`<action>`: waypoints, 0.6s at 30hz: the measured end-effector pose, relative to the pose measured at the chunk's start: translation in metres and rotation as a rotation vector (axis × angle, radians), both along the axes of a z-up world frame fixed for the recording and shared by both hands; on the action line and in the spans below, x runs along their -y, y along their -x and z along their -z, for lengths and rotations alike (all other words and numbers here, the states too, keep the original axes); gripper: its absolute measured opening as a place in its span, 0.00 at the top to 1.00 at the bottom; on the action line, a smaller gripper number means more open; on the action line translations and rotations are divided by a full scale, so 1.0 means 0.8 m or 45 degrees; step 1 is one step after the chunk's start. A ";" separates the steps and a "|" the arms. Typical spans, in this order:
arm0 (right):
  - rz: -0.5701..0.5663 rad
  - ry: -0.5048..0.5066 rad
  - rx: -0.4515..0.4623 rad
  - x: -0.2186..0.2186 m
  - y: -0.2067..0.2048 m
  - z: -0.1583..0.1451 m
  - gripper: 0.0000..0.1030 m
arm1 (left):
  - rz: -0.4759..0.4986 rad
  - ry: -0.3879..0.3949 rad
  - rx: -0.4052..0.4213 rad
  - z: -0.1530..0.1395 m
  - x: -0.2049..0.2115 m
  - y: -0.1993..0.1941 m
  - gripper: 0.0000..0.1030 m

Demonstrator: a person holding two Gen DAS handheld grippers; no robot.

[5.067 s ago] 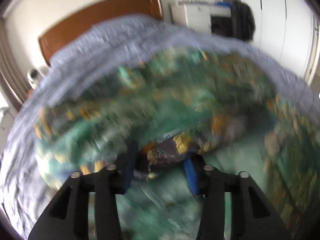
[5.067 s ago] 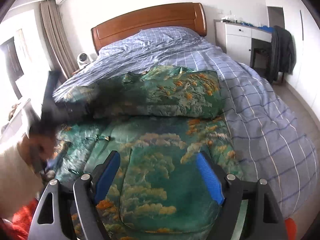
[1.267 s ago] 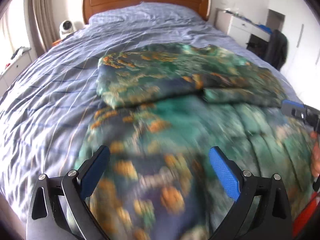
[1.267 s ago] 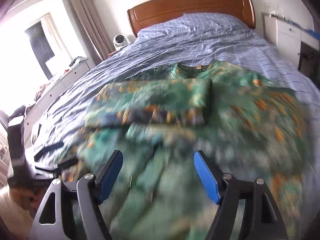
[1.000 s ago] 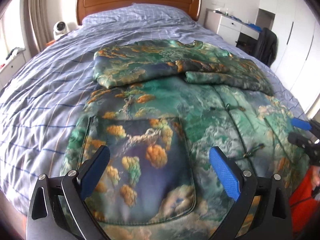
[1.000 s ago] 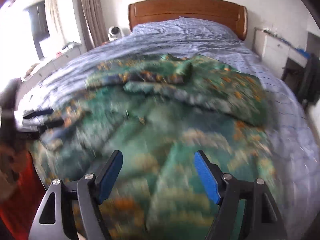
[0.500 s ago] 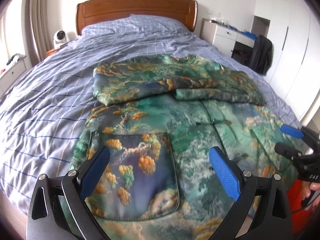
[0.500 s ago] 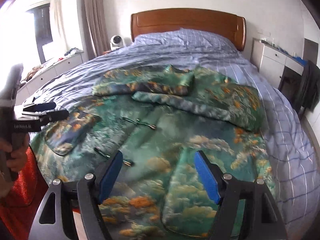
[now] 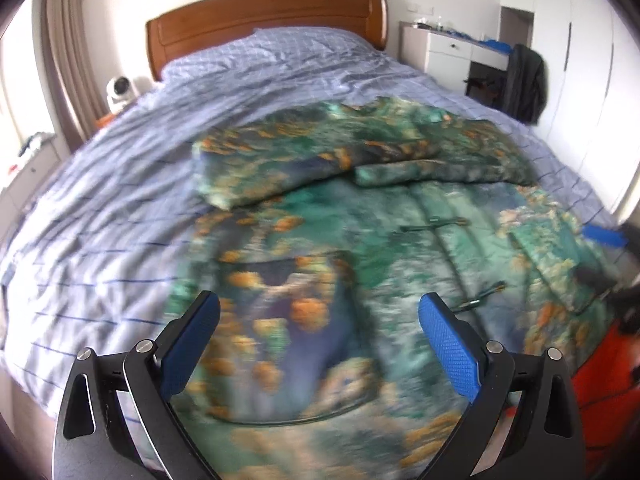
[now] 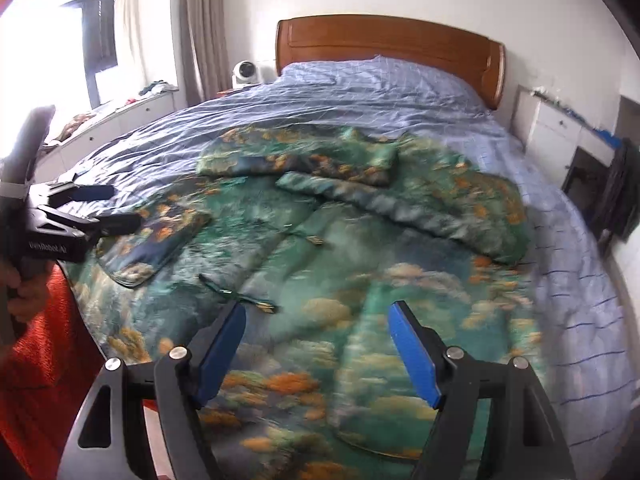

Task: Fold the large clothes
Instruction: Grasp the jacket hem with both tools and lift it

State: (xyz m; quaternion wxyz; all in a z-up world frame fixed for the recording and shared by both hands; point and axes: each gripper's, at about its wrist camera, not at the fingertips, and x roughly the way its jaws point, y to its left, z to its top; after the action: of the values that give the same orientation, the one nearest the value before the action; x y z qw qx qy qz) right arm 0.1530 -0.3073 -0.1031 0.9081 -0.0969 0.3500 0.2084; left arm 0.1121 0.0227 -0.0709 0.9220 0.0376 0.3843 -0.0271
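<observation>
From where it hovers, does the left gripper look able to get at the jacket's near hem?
Probably yes. The left gripper is open and empty above the jacket, whose pocket panel and near edge lie flat below it, with nothing lying between. The right gripper is off to the side.

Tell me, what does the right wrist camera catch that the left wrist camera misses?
Only the right wrist view shows the bright window and the hand holding the left tongs. Only the left wrist view shows the white wardrobe doors. Both show the green patterned coat spread on the blue checked bed, sleeves folded in, the wooden headboard, and open tongs holding nothing.
</observation>
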 end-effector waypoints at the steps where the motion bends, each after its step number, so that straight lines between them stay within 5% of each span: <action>1: 0.024 0.018 0.009 0.013 0.002 -0.005 0.27 | -0.017 -0.028 0.008 -0.003 -0.014 0.005 0.03; 5: 0.221 0.078 -0.038 0.096 0.002 -0.012 0.26 | -0.104 -0.081 -0.050 0.009 -0.076 0.018 0.03; 10: 0.441 0.009 -0.298 0.211 -0.005 0.011 0.26 | -0.144 -0.003 -0.227 0.058 -0.136 0.023 0.03; 13: 0.432 -0.111 -0.510 0.244 -0.010 0.042 0.26 | -0.163 0.189 -0.338 0.089 -0.157 0.015 0.03; 16: 0.382 -0.218 -0.608 0.245 -0.012 0.064 0.26 | -0.132 0.396 -0.383 0.107 -0.159 0.011 0.03; 18: 0.319 -0.279 -0.635 0.231 -0.014 0.070 0.26 | -0.112 0.444 -0.387 0.108 -0.150 0.010 0.03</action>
State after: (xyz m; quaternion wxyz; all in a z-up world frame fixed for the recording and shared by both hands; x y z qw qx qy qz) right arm 0.1644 -0.4918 -0.1589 0.8179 0.0997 0.5469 0.1487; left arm 0.1043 0.1424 -0.1574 0.8464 -0.1435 0.5095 -0.0584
